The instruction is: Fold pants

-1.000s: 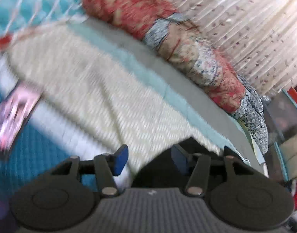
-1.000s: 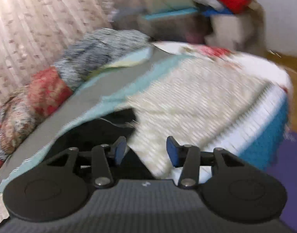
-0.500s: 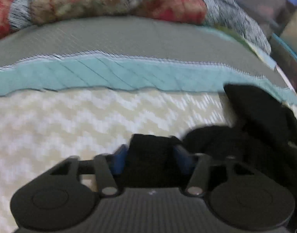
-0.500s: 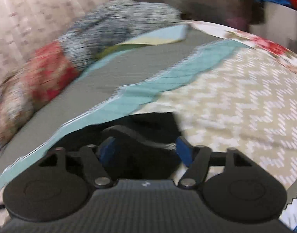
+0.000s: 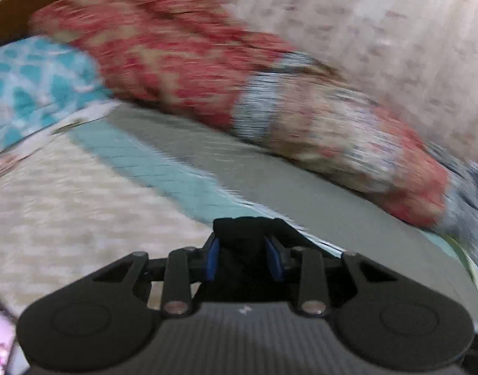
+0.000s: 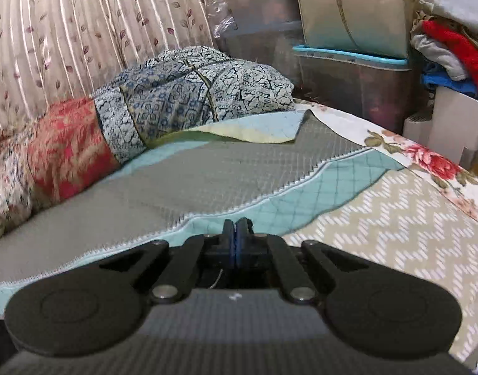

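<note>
**A:** Black fabric is being held by both tools here. On the left gripper (image 5: 242,257), a thick bunch of the pants (image 5: 242,231) is clamped between the blue pads (image 5: 212,257), which are kept apart by the wad between them.

**B:** And on the right gripper (image 6: 236,243)?

**A:** The pads are pressed almost flat together, with only a sliver of dark cloth seen at the tips. A thin edge of the pants (image 6: 246,222) appears to be pinched there, a single layer perhaps, though so little is shown that the layer count cannot be confirmed.

**B:** Why two grips?

**A:** Judged from the task, two points on the garment are taken so it can be lifted and stretched flat over the bed (image 6: 379,218) before a fold is made. The quilt (image 6: 207,168) with its grey and teal bands is left open ahead as the laying surface, while the rolled blanket (image 6: 176,100) is pushed back against the curtain (image 6: 67,31).

**B:** How do the pants look?

**A:** Plain black, soft, bunched; no leg or waistband can be made out. Most of the garment is hidden below the tools. The left view is smeared with blur, so fine detail is lost there.
</note>
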Action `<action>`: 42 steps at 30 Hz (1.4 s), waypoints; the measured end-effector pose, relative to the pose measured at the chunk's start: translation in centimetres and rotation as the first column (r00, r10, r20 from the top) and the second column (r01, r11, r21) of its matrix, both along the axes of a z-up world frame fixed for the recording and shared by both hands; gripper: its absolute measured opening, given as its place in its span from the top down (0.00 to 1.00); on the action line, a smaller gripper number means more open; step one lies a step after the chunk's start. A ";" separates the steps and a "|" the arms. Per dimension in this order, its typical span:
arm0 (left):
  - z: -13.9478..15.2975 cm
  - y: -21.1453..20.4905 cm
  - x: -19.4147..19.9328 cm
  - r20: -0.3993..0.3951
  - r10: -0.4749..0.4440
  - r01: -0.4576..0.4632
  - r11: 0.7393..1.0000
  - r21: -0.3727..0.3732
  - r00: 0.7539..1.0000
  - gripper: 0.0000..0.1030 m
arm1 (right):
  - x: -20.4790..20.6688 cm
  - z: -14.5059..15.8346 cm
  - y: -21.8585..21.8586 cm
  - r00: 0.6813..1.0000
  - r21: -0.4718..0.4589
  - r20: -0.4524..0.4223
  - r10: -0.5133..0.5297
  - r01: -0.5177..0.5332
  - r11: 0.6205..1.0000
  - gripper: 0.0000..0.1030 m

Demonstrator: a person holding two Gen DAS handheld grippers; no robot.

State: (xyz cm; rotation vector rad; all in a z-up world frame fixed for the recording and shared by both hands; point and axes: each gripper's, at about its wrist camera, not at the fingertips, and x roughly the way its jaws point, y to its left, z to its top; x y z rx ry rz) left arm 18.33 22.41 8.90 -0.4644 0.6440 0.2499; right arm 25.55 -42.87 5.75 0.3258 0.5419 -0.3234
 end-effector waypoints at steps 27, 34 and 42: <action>-1.4 2.0 1.0 -0.007 0.131 -0.131 0.991 -0.011 0.991 0.71 | 3.3 1.9 -9.4 0.997 -0.028 -0.069 -0.023 0.021 0.999 0.64; -1.1 1.2 1.4 -0.018 0.110 -0.110 0.993 0.032 0.994 0.71 | 4.9 -6.5 -6.1 0.967 -0.035 -0.241 0.084 -0.095 0.995 0.32; -1.1 1.3 1.6 -0.005 0.128 -0.128 0.991 0.029 0.992 0.71 | 4.4 -0.9 -6.3 0.994 -0.153 -0.103 0.046 -0.062 0.986 0.94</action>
